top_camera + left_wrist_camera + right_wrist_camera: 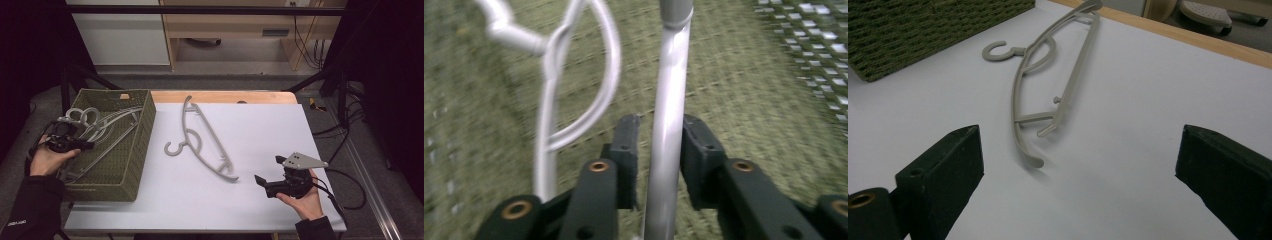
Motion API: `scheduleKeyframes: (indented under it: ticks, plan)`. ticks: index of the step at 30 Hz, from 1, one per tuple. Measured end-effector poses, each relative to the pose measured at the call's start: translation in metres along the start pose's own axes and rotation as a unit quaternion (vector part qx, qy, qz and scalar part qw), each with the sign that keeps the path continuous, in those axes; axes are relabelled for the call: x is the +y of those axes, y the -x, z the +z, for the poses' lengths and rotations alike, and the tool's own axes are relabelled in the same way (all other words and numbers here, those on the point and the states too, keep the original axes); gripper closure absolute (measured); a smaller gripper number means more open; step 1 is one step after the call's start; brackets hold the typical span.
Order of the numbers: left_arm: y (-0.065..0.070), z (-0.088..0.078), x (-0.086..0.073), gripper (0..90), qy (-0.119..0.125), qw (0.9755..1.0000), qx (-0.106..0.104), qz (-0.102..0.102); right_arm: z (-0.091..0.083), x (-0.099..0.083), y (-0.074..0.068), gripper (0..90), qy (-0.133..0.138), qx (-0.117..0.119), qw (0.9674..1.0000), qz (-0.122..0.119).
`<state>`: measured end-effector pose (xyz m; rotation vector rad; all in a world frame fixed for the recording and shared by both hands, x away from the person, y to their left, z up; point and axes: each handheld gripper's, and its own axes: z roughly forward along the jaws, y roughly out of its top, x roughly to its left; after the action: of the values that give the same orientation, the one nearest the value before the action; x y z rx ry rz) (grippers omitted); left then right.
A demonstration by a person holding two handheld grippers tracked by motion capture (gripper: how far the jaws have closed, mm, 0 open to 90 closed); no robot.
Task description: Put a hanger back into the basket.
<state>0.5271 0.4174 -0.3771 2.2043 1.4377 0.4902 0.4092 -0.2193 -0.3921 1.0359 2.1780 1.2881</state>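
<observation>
- Hangers are the work in hand, moving between table and basket. In the high view, the green woven basket (131, 150) sits at the left of the frame on the pale table (260, 150), with a few grey hangers already lying inside it (105, 127).
- At the far left of the same view, the left tool (70, 145) is over the basket's left side, among those hangers.
- One more hanger (200, 140) lies flat at the middle of the table, well apart from the basket, its hook toward the basket. The right tool (265, 172) rests at the lower right, near that hanger's lower end but not touching it.
- In the left gripper view, a pale hanger bar (669, 125) runs up the centre of the frame between the two pads (626, 150). The jaws look slightly parted, with a thin gap on either side of the bar, so the grip seems slack rather than pinching. A hook loop (589, 85) lies at upper left on the basket's woven floor (749, 100).
- In the right gripper view, the jaws are spread wide with nothing between them; the loose hanger (1048, 90) lies ahead at upper centre, the basket corner (923, 35) at upper left.
- Judgement: the basket side looks largely done, this hanger appears just set down, and the one on the table is left.
</observation>
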Motion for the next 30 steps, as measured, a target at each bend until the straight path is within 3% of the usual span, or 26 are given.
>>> scheduleKeyframes:
  ticks: [2, 10, 15, 19, 23, 26, 30]
  plan:
    - [-0.003, -0.001, -0.003, 64.2, 0.005, 0.9998, 0.016, -0.008, 0.003, 0.005, -0.004, 5.9, 0.001, 0.002, 1.0000, -0.005]
    - [0.000, -0.014, -0.015, 51.0, 0.023, 0.9988, 0.043, -0.011, 0.021, 0.026, -0.017, 7.1, 0.009, 0.008, 0.9998, -0.014]
    - [0.007, -0.028, -0.018, 40.9, 0.051, 0.9962, 0.068, -0.021, 0.030, 0.037, -0.022, 7.1, 0.015, 0.009, 0.9997, -0.015]
    - [0.018, -0.043, -0.019, 35.7, 0.105, 0.9930, 0.048, -0.028, 0.034, 0.045, -0.027, 7.2, 0.016, 0.011, 0.9996, -0.021]
    - [0.046, -0.055, -0.019, 31.1, 0.169, 0.9855, 0.004, -0.008, 0.038, 0.052, -0.030, 6.9, 0.018, 0.011, 0.9994, -0.025]
    - [0.068, -0.060, -0.020, 27.9, 0.200, 0.9793, -0.029, 0.012, 0.043, 0.056, -0.031, 6.4, 0.018, 0.008, 0.9996, -0.022]
    - [0.102, -0.059, -0.021, 23.4, 0.241, 0.9665, -0.081, 0.033, 0.047, 0.058, -0.031, 7.1, 0.019, 0.010, 0.9995, -0.024]
